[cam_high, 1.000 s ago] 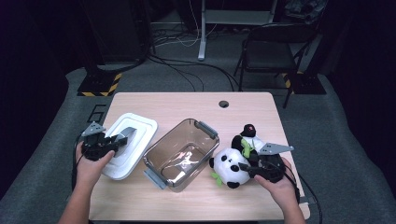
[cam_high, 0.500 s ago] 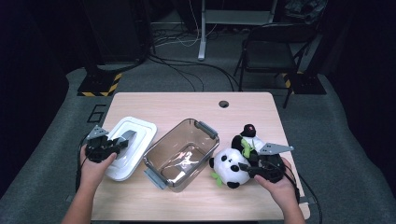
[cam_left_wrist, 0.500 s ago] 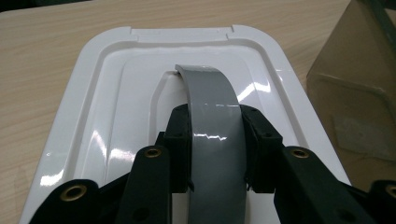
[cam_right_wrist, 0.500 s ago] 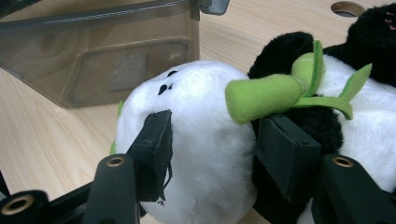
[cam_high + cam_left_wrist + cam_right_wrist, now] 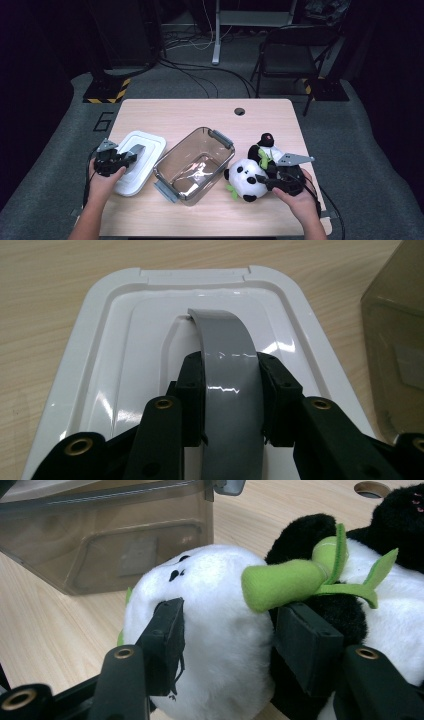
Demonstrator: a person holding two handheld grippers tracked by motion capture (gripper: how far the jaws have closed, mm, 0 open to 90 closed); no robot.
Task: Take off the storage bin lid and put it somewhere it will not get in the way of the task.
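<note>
A white lid [image 5: 150,145] with a grey arched handle [image 5: 226,355] lies flat at the table's left. My left gripper [image 5: 127,159] [image 5: 229,402] is shut on that handle, one jaw on each side of it. A clear brownish container [image 5: 195,162] stands empty in the middle, set at an angle. To its right lies a panda plush [image 5: 247,177] [image 5: 215,630] holding a green felt bamboo sprig [image 5: 295,580]. My right gripper [image 5: 264,180] [image 5: 235,647] has its jaws pressed into the panda's white head from both sides.
The container's wall [image 5: 110,535] rises just beyond the panda in the right gripper view. A round cable hole [image 5: 239,111] sits near the table's far edge. A chair [image 5: 295,50] and cables lie on the floor behind the table.
My left hand and gripper have shifted slightly back toward the near edge, staying over the lid's handle. The right gripper and panda have not moved.
</note>
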